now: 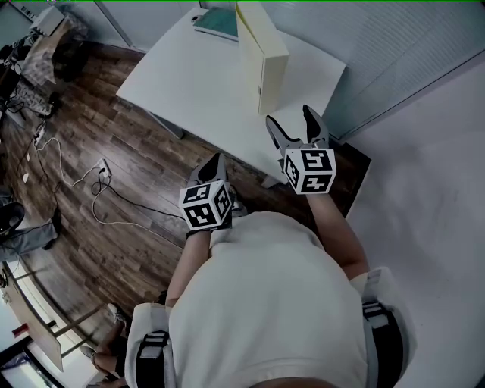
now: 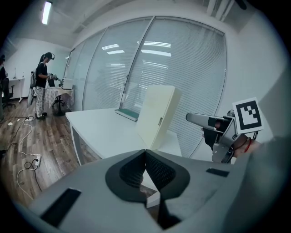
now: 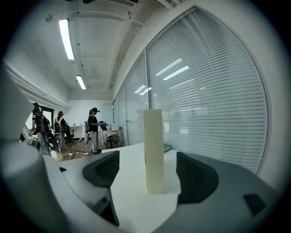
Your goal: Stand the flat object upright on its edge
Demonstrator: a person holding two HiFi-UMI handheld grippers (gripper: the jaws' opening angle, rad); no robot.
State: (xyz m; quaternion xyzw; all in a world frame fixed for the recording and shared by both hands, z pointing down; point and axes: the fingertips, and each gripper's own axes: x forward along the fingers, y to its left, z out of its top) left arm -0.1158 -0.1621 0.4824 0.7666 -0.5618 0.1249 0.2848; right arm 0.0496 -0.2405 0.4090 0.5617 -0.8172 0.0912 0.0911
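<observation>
A cream, flat binder-like object (image 1: 261, 53) stands upright on its edge on the white table (image 1: 197, 83). My right gripper (image 1: 292, 125) is open at the table's near edge, just short of the object. In the right gripper view the object (image 3: 153, 150) rises ahead between the spread jaws, and neither pad touches it. My left gripper (image 1: 214, 161) hangs off the table's near side, over the floor, shut and empty. In the left gripper view its jaws (image 2: 145, 152) meet at a point, with the object (image 2: 157, 116) beyond and the right gripper's fingers (image 2: 200, 119) at the right.
A teal book (image 1: 216, 23) lies at the table's far end. Glass walls with blinds (image 3: 209, 104) run behind the table. Cables (image 1: 91, 182) trail over the wood floor at the left. A person (image 2: 42, 84) stands far off by another desk.
</observation>
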